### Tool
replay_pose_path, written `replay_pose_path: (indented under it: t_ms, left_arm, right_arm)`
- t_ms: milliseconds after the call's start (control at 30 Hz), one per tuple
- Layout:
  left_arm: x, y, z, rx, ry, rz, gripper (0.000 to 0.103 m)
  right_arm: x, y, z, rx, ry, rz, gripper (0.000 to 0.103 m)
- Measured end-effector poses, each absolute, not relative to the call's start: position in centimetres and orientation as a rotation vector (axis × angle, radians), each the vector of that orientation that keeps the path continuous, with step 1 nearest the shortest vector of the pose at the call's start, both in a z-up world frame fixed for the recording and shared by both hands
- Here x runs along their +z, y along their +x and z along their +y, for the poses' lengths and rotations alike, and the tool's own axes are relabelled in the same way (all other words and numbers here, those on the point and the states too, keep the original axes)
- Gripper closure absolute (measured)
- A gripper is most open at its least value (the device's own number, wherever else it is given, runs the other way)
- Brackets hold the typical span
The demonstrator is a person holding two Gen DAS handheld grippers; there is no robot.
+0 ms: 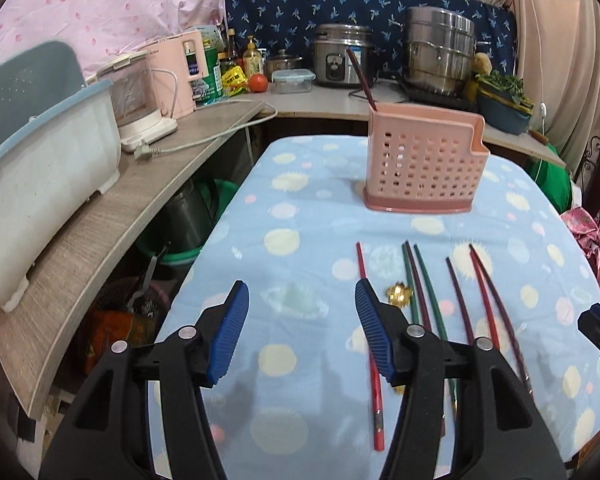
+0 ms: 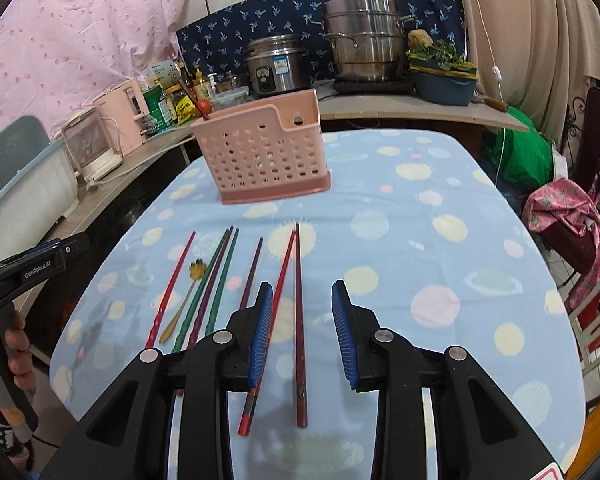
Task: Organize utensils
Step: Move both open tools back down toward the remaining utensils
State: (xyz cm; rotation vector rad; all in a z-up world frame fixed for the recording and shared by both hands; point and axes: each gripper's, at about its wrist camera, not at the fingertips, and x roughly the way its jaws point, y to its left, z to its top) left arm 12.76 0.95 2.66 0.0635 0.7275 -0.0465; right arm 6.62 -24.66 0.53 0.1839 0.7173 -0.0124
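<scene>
Seven loose chopsticks [image 2: 256, 264] lie side by side on the blue spotted cloth [image 2: 420, 240], near the pink holder [image 2: 260, 156]. Both grippers, left [image 1: 302, 332] and right [image 2: 302, 332], hover empty with jaws apart. Light, stiff and probably slick, each stick seems best pinched mid-shaft.

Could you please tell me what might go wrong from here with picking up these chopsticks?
1. The green and dark chopsticks lie bunched beside the small gold spoon, so tongs may catch several.
2. The tall pink perforated plastic holder could tip if nudged.
3. The open right tongs straddle the dark maroon chopstick, beside a red one.
</scene>
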Motion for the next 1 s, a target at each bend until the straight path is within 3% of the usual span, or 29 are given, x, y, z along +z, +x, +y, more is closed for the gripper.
replay_pose_path:
  t_ms: [667, 1000]
  left_arm:
    - [-2.9, 9.0, 0.4, -0.089, 0.043, 0.887, 0.050]
    - [-4.4, 8.3, -0.4, -0.122, 0.046, 0.923, 0.043]
  right_arm:
    - [-4.6, 4.1, -23.9, -0.023, 0.198, 0.826, 0.073]
    - [-6.0, 4.1, -23.8, -0.034, 0.189, 0.852, 0.073]
